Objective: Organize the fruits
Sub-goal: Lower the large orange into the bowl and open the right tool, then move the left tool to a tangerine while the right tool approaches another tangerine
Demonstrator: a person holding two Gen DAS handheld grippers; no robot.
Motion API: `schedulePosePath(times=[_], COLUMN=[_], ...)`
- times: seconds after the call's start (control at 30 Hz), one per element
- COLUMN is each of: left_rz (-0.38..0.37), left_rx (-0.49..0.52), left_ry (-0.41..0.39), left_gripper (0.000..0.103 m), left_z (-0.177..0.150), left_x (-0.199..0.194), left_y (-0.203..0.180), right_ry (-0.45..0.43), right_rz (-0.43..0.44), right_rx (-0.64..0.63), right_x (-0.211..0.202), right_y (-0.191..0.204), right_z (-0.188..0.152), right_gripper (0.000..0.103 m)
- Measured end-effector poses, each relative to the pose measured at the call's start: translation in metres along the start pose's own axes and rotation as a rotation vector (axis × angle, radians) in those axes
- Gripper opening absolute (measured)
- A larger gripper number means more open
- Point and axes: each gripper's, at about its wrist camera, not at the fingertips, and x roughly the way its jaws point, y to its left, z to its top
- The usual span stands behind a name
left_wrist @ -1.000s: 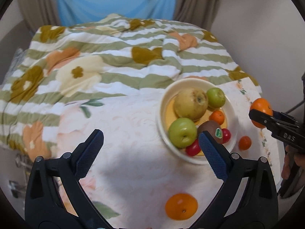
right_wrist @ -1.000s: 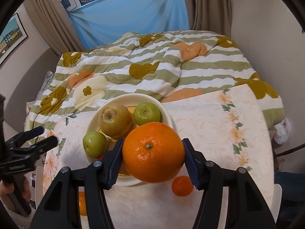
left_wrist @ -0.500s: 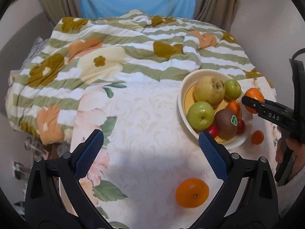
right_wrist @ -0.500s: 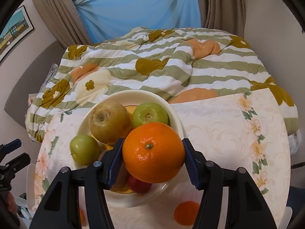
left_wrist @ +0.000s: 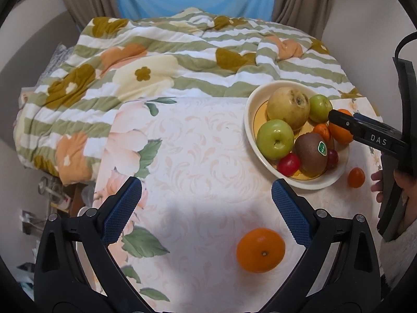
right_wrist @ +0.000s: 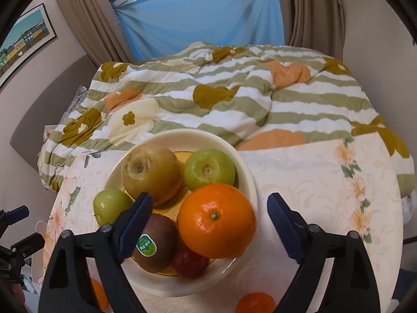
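Note:
A large orange (right_wrist: pixel 216 220) rests in the cream bowl (right_wrist: pixel 182 133) on top of other fruit. My right gripper (right_wrist: pixel 208 200) straddles it with jaws opening, and neither pad touches it. The bowl also holds a yellow pear (right_wrist: pixel 152 174), two green apples, a kiwi (right_wrist: pixel 153 242) with a sticker and small red fruits. A second orange (left_wrist: pixel 260 250) lies loose on the tablecloth, close to the right finger of my left gripper (left_wrist: pixel 206 184), which hangs open and empty above the table. A small tangerine (left_wrist: pixel 355 178) lies just right of the bowl (left_wrist: pixel 247 120).
The table wears a pale floral cloth (left_wrist: pixel 195 143). Behind its far edge lies a bed with a striped flowered duvet (left_wrist: pixel 182 60). A person's hand (left_wrist: pixel 398 180) holds the right gripper's handle at the right edge. Clutter sits on the floor at the left.
The right gripper's jaws have spread off the large orange, which now lies in the bowl. In the left wrist view the bowl has slid rightward and the loose orange has come closer.

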Motion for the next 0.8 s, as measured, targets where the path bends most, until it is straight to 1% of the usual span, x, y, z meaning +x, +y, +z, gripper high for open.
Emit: schedulePosePath(times=[0.07,0.27,0.43,0.57,0.63,0.7,0.8], left_rz=[0.002,0.015,0.031,0.035,0.041,0.038,0.03], left_rx=[-0.008,-0.02,-0.031,-0.052,-0.058,-0.063,-0.065], left_ry=[-0.008,-0.045,-0.096,-0.128,-0.136,-0.14,-0.126], left_gripper=[0.103,0.103,0.103,0.103,0.103,0.103,0.103], left_z=[0.0,0.001,-0.001,-0.008,-0.013,-0.018,-0.027], left_x=[-0.004,-0.025,-0.053,-0.075,-0.083,-0.089,-0.093], left_y=[0.0,-0.005,-0.013,-0.016,-0.017,-0.018,-0.018], right_ry=[-0.014,-0.045,-0.056,-0.068,-0.071,-0.078,-0.067], right_rz=[-0.002,0.003,0.02,-0.012,-0.024,-0.018,-0.024], right_rx=[-0.018,-0.061,-0.087,-0.121,-0.133,-0.135,-0.142], right_x=[-0.004,-0.026,-0.061,-0.09,-0.104,-0.115,-0.127], right_y=[0.002,0.006,0.005,0.005,0.004,0.002,-0.001], right_z=[0.002,0.006,0.006,0.001,-0.003,-0.009,-0.019], right_gripper=[0.102,0.102,0.102,0.103,0.103,0.103,0.103])
